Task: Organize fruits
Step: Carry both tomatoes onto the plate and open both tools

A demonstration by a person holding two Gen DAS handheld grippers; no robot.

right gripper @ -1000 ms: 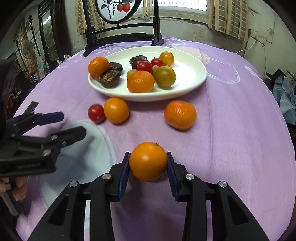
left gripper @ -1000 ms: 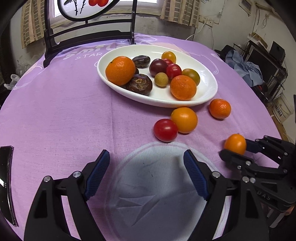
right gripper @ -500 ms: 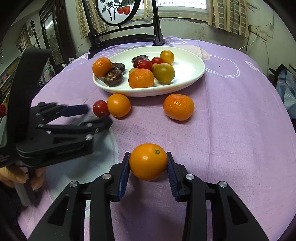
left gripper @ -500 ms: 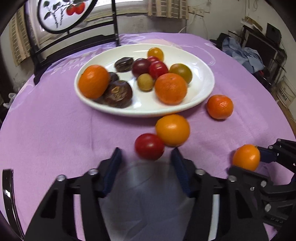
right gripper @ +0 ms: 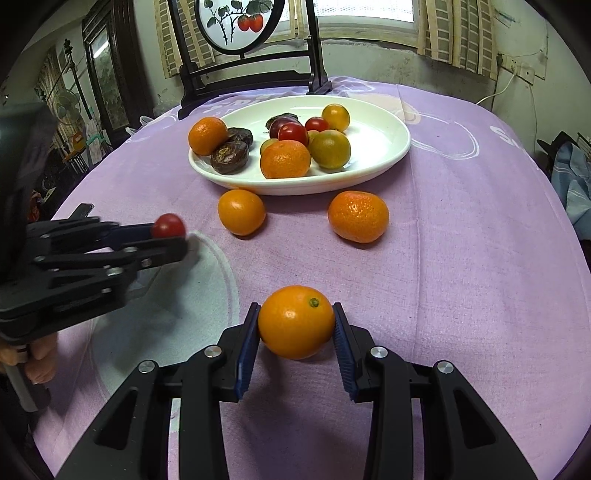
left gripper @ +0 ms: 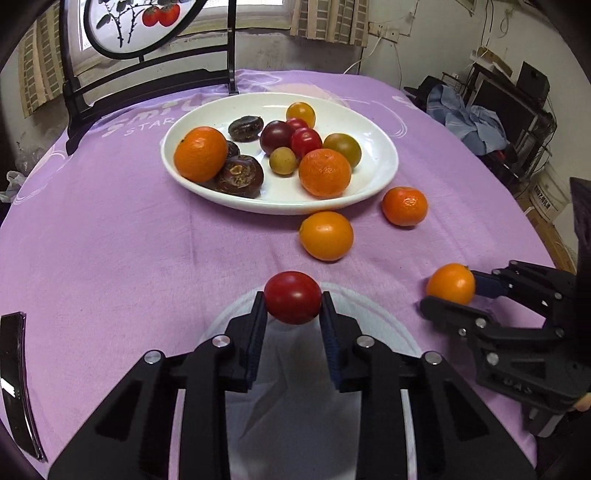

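My left gripper (left gripper: 293, 310) is shut on a red cherry tomato (left gripper: 292, 297), held just above the purple cloth; it shows in the right wrist view too (right gripper: 169, 226). My right gripper (right gripper: 296, 325) is shut on a small orange fruit (right gripper: 296, 321), seen from the left wrist view as well (left gripper: 451, 283). A white oval plate (left gripper: 373, 177) holds several fruits: oranges, tomatoes, dark brown fruits. Two loose oranges lie in front of the plate: a smooth one (left gripper: 325, 235) and a dimpled one (left gripper: 405, 205).
A dark wooden stand with a round painted panel (right gripper: 236, 22) rises behind the plate. The table's edge drops off at right, toward clothes and a rack (left gripper: 491, 122). A pale printed circle (left gripper: 317, 387) marks the cloth under my left gripper.
My left gripper moved forward over the red tomato, closed on it and lifted it slightly. My right gripper kept hold of the orange fruit and barely moved.
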